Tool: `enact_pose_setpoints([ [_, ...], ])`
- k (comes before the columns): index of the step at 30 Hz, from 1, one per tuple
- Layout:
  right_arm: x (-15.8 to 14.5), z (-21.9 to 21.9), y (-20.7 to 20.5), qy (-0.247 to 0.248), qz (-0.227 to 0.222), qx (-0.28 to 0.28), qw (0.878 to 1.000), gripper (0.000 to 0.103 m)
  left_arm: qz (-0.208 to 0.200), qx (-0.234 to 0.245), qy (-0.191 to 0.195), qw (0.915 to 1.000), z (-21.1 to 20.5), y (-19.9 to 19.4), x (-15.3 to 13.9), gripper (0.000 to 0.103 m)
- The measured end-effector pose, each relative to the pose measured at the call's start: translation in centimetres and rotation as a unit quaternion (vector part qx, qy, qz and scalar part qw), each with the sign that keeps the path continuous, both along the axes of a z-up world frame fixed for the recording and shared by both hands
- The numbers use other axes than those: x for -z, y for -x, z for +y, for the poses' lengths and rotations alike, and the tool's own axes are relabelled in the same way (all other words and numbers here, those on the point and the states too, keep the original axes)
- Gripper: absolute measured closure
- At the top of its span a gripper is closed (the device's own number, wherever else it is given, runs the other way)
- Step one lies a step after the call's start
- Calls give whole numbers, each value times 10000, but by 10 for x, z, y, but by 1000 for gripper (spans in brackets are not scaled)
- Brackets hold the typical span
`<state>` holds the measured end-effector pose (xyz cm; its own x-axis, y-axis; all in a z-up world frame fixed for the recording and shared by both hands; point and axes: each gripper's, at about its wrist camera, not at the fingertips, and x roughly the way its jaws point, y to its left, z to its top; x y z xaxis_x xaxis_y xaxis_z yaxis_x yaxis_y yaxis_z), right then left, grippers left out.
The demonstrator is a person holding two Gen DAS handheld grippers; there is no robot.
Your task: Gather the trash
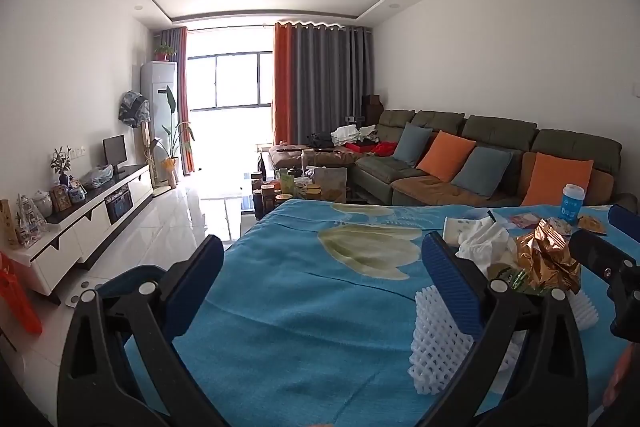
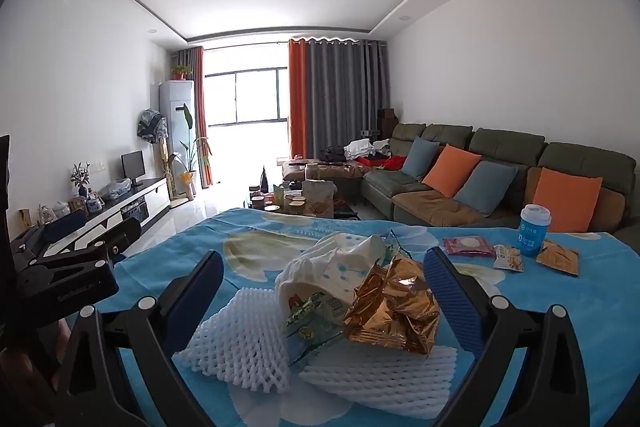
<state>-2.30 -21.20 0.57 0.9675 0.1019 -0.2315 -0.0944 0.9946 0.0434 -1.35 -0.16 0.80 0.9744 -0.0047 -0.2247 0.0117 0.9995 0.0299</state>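
Both claws spread wide — left claw (image 1: pixel 324 267) over bare blue cloth (image 1: pixel 304 315), right claw (image 2: pixel 324 267) around the trash pile (image 2: pixel 360 291).

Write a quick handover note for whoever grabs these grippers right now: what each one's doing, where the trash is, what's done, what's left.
Left gripper: open, empty, over bare blue cloth, just left of the pile.
Right gripper: open, empty, jaws either side of the pile.
Pile: gold wrapper, crumpled tissue, green wrapper, lying on two white foam nets.
Further right: pink packet, two small snack packets, blue cup upright.
Done: nothing lifted yet. No bin in view.
Left: likely close the right gripper on the pile, then gather the scattered packets.
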Motion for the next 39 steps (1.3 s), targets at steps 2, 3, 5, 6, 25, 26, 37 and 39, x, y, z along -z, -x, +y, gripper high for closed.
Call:
enact_pose_setpoints([
  [2,0,-1,1,-8,-20,16,10000,6,-18,4,-9,10000,0,1,-1,5],
  [3,0,-1,1,1,-42,26,10000,6,-25,4,-15,10000,-2,1,-1,5],
  [5,0,-1,2,26,-66,31,10000,6,-51,-1,-14,10000,-3,2,-2,5],
  [6,0,0,2,35,-60,32,10000,6,-72,4,-8,10000,-3,3,-2,5],
  [25,0,-1,4,-2,-46,80,10000,6,-186,69,77,9998,1,8,-1,5],
  [26,0,-1,4,1,-51,82,10000,6,-191,65,78,9998,2,8,-1,5],
  [37,1,-2,3,-43,-38,76,10000,6,-198,67,94,9997,2,8,-2,5],
  [39,1,-2,2,-46,-39,76,10000,6,-205,77,99,9997,3,9,-2,5],
])
